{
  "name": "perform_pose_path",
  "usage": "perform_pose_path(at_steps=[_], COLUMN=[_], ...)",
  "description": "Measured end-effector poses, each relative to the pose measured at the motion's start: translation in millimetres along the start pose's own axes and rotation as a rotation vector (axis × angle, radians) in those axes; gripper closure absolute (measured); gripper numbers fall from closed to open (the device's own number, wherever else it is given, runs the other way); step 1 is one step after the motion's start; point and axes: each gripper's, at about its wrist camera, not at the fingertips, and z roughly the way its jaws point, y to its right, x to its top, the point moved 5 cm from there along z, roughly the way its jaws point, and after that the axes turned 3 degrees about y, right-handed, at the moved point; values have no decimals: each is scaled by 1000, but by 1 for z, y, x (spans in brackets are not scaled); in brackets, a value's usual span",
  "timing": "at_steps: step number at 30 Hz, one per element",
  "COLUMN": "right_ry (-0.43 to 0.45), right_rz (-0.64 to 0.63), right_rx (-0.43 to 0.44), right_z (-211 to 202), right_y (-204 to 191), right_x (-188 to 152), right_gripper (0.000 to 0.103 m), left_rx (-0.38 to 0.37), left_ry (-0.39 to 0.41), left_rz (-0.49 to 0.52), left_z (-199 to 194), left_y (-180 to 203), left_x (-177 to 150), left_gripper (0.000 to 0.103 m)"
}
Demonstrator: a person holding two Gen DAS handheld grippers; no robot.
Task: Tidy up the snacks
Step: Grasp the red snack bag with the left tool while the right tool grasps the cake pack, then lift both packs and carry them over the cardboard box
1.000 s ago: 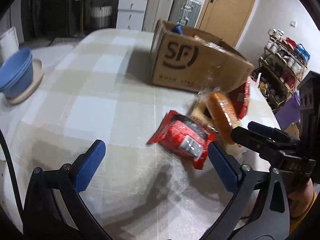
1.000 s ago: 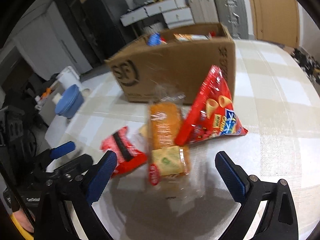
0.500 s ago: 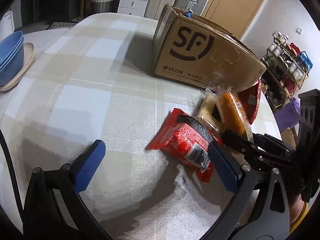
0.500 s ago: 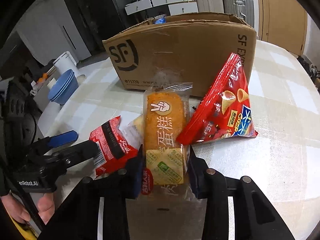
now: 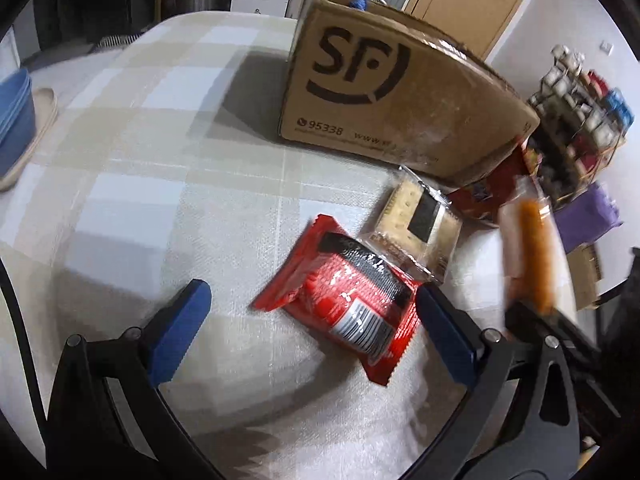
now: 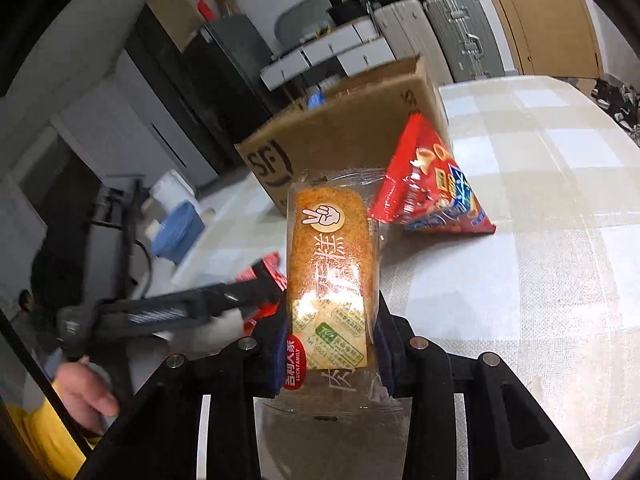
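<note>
My right gripper [image 6: 330,344] is shut on an orange cake packet [image 6: 330,256] and holds it above the table; the packet shows blurred in the left wrist view [image 5: 534,256]. My left gripper [image 5: 312,328] is open, its blue fingers either side of a red snack packet [image 5: 346,300] lying on the table. A clear cracker packet [image 5: 416,224] lies just behind it. A red chip bag [image 6: 428,188] leans on the brown SF cardboard box [image 5: 392,92], also seen in the right wrist view [image 6: 352,136].
The table has a checked cloth [image 5: 160,168]. Blue bowls on a plate [image 5: 16,120] stand at its left edge. A shelf of small items [image 5: 580,112] stands beyond the right edge. Drawers and suitcases [image 6: 452,36] line the back wall.
My right gripper closed on the orange cake packet and lifted it off the table, uncovering the cracker packet. My left gripper moved closer to the red packet and stays open.
</note>
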Motion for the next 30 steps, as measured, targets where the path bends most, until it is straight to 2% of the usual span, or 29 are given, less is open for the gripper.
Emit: perform_pose_path(at_steps=[5, 8, 10, 12, 16, 18, 19, 22, 30], right_ry=[3, 14, 16, 20, 24, 26, 27, 30, 39], right_rz=[5, 8, 18, 30, 47, 54, 58, 69, 70], right_rx=[37, 55, 65, 75, 80, 78, 79, 78, 82], right_z=[2, -9, -12, -14, -16, -16, -16, -17, -21], right_y=[-2, 2, 4, 6, 9, 8, 9, 10, 9], right_x=[0, 0, 1, 1, -1, -1, -1, -1, -3], right_gripper=[67, 67, 67, 67, 67, 67, 67, 67, 67], left_rx=[84, 104, 128, 127, 122, 108, 102, 68, 21], left_ry=[-10, -6, 1, 19, 36, 39, 38, 31, 50], left_rz=[43, 55, 96, 145, 199, 200, 194, 174, 116], left_z=[7, 8, 7, 5, -5, -10, -13, -16, -26], left_y=[11, 13, 17, 19, 22, 20, 20, 15, 0], left_x=[-2, -3, -6, -9, -15, -16, -17, -17, -19], left_gripper=[1, 2, 8, 26, 50, 69, 70, 81, 83])
